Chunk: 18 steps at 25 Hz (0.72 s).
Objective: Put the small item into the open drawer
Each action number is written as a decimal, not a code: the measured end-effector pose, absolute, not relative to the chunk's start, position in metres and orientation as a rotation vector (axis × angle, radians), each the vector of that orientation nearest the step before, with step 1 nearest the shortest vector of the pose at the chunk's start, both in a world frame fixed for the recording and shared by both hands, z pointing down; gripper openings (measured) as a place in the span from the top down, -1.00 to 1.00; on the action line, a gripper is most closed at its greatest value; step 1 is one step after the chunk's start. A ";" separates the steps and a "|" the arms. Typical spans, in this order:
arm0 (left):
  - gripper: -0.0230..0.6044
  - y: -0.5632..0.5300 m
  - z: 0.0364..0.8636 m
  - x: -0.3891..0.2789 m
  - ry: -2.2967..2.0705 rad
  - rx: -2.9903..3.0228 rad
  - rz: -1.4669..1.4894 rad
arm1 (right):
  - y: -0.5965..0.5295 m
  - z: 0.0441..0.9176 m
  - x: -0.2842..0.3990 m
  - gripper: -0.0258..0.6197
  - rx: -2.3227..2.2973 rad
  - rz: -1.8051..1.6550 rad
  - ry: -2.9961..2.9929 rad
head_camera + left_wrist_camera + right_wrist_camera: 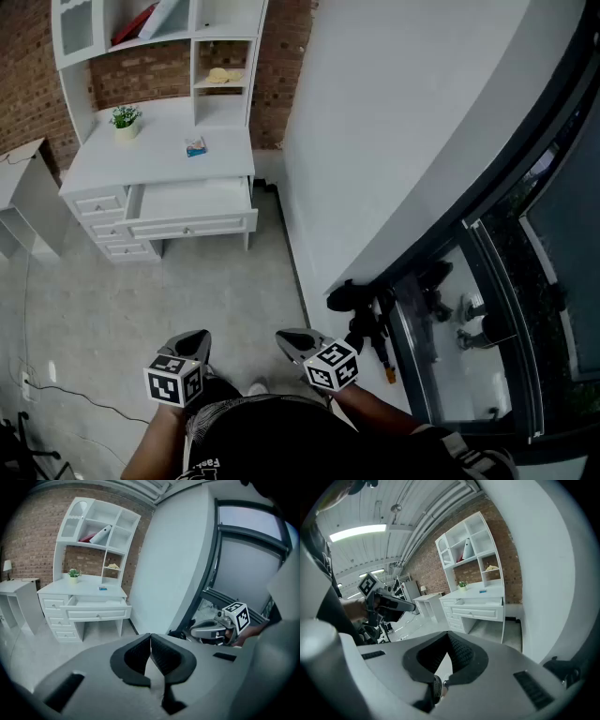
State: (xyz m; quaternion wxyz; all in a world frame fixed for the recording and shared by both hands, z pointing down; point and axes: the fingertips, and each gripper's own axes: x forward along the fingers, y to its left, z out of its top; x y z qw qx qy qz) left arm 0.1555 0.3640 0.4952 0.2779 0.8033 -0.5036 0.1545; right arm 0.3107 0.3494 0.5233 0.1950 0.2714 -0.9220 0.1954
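Observation:
A small blue item (195, 146) lies on the top of a white desk (159, 155) against the brick wall, far ahead of me. Under the desktop a wide drawer (192, 202) stands pulled open, with nothing visible inside. The same item (102, 588) and open drawer (97, 603) show small in the left gripper view, and the drawer (480, 603) in the right gripper view. My left gripper (194, 342) and right gripper (292, 339) are held low near my body, both shut with nothing between the jaws.
A small potted plant (125, 123) stands on the desktop's left. A hutch with shelves (159, 28) rises behind it. A white wall (394, 112) runs along the right, with dark gear (361, 309) at its foot. A cable (56, 398) trails on the floor at left.

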 end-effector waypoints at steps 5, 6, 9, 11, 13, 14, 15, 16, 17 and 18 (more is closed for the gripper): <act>0.87 0.363 0.494 0.156 -1.349 2.170 0.419 | 0.349 0.522 0.310 0.91 0.758 0.542 -2.587; 0.87 0.363 0.494 0.155 -1.350 2.171 0.420 | 0.349 0.522 0.310 0.91 0.757 0.539 -2.589; 0.87 0.360 0.492 0.155 -1.355 2.175 0.414 | 0.349 0.521 0.310 0.91 0.758 0.537 -2.589; 0.87 0.359 0.491 0.155 -1.356 2.178 0.411 | 0.348 0.521 0.310 0.91 0.765 0.537 -2.590; 0.87 0.360 0.491 0.155 -1.355 2.179 0.411 | 0.348 0.520 0.309 0.91 0.768 0.538 -2.600; 0.87 0.360 0.491 0.155 -1.355 2.179 0.411 | 0.349 0.519 0.308 0.91 0.763 0.541 -2.607; 0.87 0.361 0.492 0.155 -1.355 2.177 0.411 | 0.350 0.518 0.307 0.91 0.757 0.547 -2.613; 0.87 0.361 0.492 0.154 -1.356 2.175 0.411 | 0.350 0.518 0.306 0.91 0.752 0.551 -2.615; 0.87 0.361 0.493 0.153 -1.358 2.172 0.410 | 0.350 0.518 0.305 0.91 0.748 0.550 -2.613; 0.87 0.361 0.493 0.153 -1.361 2.169 0.408 | 0.350 0.519 0.304 0.91 0.747 0.544 -2.609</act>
